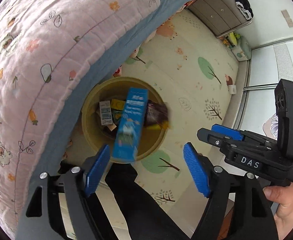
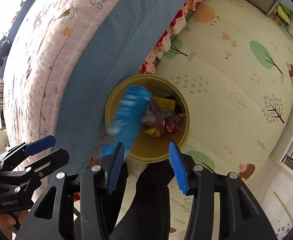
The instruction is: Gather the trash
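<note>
A round olive-yellow bin [image 1: 85, 120] [image 2: 146, 158] stands on the floor against the bed. It holds cartons and wrappers, among them a dark purple wrapper [image 1: 156, 113] [image 2: 156, 114]. A long blue box [image 1: 129, 124] [image 2: 126, 116], blurred, hangs tilted over the bin's mouth, its lower end beside my left gripper's left pad. My left gripper [image 1: 146, 150] [image 2: 40, 146] is open above the bin's near rim, and neither pad presses on the box. My right gripper [image 2: 146, 146] [image 1: 222, 132] is open beside it, over the same rim, with nothing between its fingers.
The bed with a pink quilt [image 1: 36, 50] and a blue sheet [image 2: 110, 46] overhangs the bin on the left. A person's dark trouser leg [image 1: 136, 200] [image 2: 152, 200] stands just below the bin. A patterned play mat [image 1: 196, 104] covers the floor, with a grey drawer chest [image 1: 216, 12] beyond.
</note>
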The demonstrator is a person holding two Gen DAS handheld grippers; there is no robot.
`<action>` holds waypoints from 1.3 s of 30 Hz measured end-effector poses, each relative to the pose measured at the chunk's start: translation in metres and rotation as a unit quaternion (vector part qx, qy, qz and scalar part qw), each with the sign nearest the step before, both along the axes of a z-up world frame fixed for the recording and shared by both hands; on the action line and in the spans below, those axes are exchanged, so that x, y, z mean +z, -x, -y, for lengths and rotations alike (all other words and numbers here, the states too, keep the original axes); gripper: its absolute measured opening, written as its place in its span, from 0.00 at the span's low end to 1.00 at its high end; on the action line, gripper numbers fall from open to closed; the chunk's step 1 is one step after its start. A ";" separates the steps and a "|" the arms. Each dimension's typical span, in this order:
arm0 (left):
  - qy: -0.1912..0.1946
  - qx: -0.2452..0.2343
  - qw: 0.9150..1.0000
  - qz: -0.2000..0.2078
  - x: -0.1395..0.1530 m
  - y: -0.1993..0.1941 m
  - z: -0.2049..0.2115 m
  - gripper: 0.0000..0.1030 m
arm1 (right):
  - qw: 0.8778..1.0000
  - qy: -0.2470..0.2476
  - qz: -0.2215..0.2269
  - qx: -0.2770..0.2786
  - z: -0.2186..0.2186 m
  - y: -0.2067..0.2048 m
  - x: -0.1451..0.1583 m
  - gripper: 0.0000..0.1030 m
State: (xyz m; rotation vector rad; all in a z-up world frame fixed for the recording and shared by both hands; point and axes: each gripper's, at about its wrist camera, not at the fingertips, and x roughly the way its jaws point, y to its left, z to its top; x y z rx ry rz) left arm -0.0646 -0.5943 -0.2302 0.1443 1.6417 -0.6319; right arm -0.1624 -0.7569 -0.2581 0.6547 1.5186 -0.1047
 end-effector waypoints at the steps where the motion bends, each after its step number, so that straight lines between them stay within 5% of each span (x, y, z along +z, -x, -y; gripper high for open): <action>1: -0.003 0.002 1.000 -0.001 0.000 0.000 0.000 0.73 | 1.000 0.000 0.000 0.000 0.001 0.001 -0.001 0.45; 8: -0.017 0.001 1.000 0.005 0.002 0.002 -0.006 0.76 | 1.000 -0.006 0.007 -0.008 0.005 0.000 0.006 0.45; 25: 0.021 0.019 0.999 0.033 0.054 -0.015 -0.037 0.76 | 0.999 -0.001 0.033 0.034 -0.035 -0.028 0.056 0.45; 39: 0.032 0.111 0.991 0.068 0.098 -0.047 -0.164 0.76 | 0.992 0.020 0.066 0.107 -0.146 -0.095 0.106 0.45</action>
